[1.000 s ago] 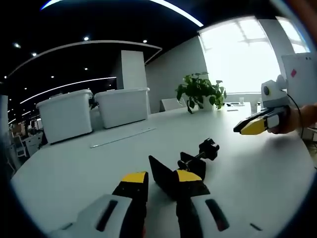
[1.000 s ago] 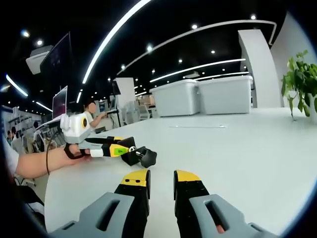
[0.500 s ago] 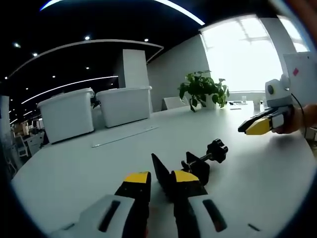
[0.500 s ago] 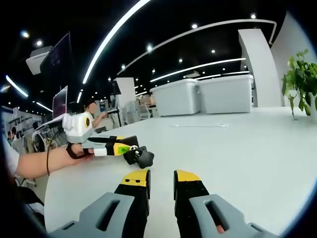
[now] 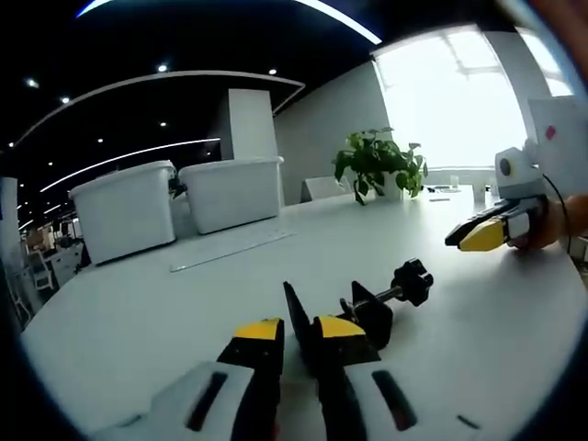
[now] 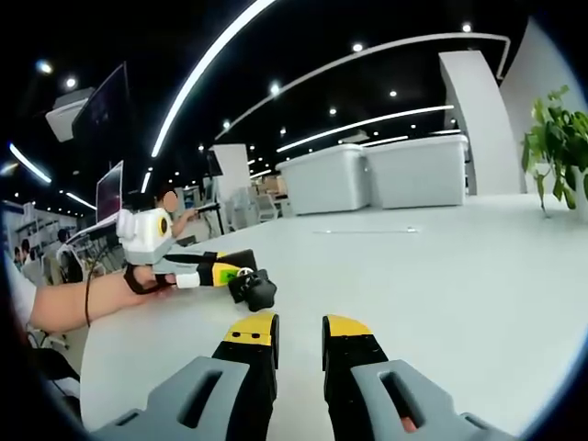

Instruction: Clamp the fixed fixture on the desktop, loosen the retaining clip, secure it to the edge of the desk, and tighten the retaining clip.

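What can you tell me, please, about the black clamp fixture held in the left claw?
The black clamp fixture looks like matte metal or plastic: a flat angled plate, a C-shaped body and a threaded screw ending in a lobed knob. The left claw grips its plate end, with the knob pointing away over the white desk. Whether it touches the desk is unclear.

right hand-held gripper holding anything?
No. In the right gripper view the right hand-held gripper has nothing between its jaws, just bare white desk.
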Tool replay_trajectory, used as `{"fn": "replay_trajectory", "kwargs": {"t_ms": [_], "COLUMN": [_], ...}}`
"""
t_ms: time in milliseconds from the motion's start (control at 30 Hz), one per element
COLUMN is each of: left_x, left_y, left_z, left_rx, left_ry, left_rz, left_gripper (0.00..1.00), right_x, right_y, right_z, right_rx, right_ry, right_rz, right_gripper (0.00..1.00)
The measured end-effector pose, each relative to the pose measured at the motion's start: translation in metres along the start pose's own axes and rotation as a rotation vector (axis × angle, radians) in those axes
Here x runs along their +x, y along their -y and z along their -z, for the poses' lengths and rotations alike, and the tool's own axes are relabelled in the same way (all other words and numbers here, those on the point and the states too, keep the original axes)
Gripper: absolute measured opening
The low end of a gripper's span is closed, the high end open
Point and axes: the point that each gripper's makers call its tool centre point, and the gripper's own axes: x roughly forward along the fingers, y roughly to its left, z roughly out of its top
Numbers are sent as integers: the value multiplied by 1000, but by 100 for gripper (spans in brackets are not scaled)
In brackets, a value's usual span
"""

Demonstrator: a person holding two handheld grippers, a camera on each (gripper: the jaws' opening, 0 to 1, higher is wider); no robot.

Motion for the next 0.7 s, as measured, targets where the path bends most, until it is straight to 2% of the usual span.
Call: {"fn": "replay_trajectory", "kwargs": {"t_ms": [200,700], "left_x": [1,5], "left_y": [1,-1], "left_z": [1,6], "left_rx": [7,48], "left_ry": [-4,-26], "left_rz": [4,-16], "left_gripper": [8,9], "right_x": [-1,0], "right_y": [1,-1], "right_z": [0,0], "right_rx": [5,-2], "right_ry": [3,9], "right_rz": [1,-1], "right_gripper": [17,17]}}
